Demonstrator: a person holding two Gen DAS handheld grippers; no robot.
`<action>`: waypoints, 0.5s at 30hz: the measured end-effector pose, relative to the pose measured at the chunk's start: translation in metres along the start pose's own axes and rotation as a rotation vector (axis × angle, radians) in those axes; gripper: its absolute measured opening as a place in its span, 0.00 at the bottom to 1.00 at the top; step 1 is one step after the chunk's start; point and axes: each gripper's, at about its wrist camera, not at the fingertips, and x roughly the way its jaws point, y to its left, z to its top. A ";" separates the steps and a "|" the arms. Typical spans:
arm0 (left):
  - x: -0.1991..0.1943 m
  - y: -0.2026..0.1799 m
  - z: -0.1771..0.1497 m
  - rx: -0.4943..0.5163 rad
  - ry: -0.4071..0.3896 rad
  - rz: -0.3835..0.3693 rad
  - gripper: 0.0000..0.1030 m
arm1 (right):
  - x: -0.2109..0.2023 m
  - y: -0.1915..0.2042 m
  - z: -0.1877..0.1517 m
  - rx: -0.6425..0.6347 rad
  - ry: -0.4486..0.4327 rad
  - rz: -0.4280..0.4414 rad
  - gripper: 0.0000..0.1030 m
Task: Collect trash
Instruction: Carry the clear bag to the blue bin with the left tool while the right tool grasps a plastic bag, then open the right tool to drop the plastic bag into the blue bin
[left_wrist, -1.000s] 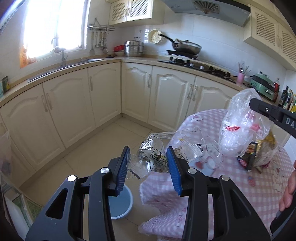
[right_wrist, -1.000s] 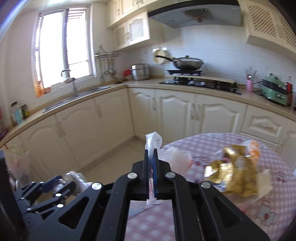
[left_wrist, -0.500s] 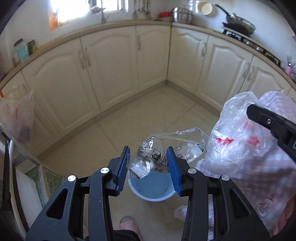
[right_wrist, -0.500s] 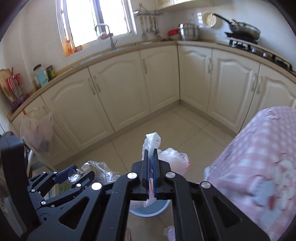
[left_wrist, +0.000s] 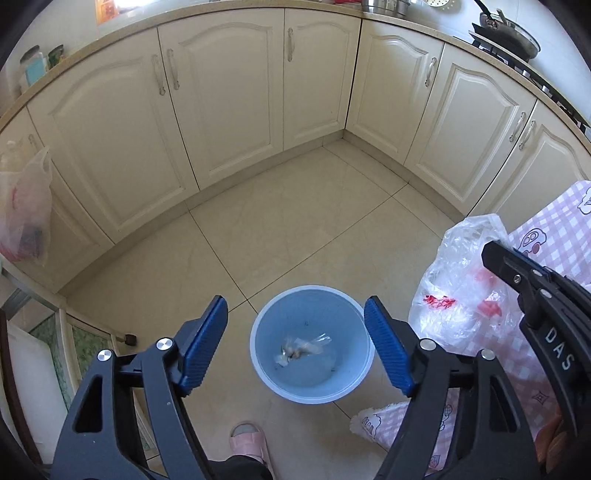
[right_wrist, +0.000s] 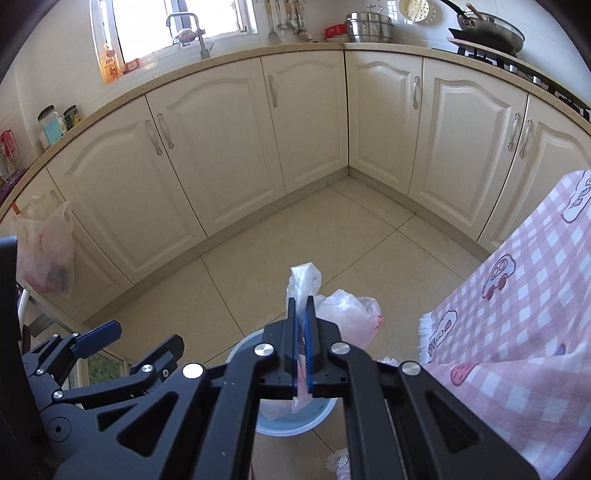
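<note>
My left gripper (left_wrist: 295, 332) is open and empty, directly above a light blue bin (left_wrist: 312, 387) on the floor. A crumpled clear wrapper (left_wrist: 301, 347) lies inside the bin. My right gripper (right_wrist: 303, 314) is shut on a clear plastic bag with red print (right_wrist: 349, 317), pinching its top (right_wrist: 304, 278). The bag also shows in the left wrist view (left_wrist: 458, 295), hanging right of the bin beside the right gripper's arm (left_wrist: 535, 291). The bin's rim (right_wrist: 295, 430) shows below the right gripper. The left gripper (right_wrist: 122, 345) is at lower left in the right wrist view.
Cream cabinets (left_wrist: 221, 103) run along the far wall and corner. A table with a pink checked cloth (right_wrist: 517, 295) is at the right. A plastic bag (left_wrist: 22, 214) hangs at the left. A pink slipper (left_wrist: 247, 439) is by the bin on the tiled floor (left_wrist: 295, 229).
My left gripper opened and the clear wrapper dropped into the blue bin. Both grippers tilted further down toward the floor, away from the table. The right gripper kept hold of its bag.
</note>
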 end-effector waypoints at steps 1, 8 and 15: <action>0.001 0.001 -0.001 -0.001 0.003 0.003 0.72 | 0.001 -0.002 -0.002 0.002 0.002 0.001 0.03; 0.005 0.008 -0.001 -0.025 0.002 0.011 0.72 | 0.015 0.004 -0.004 0.008 0.030 0.033 0.03; -0.004 0.022 0.002 -0.060 -0.023 0.027 0.72 | 0.024 0.020 0.006 0.012 0.018 0.087 0.07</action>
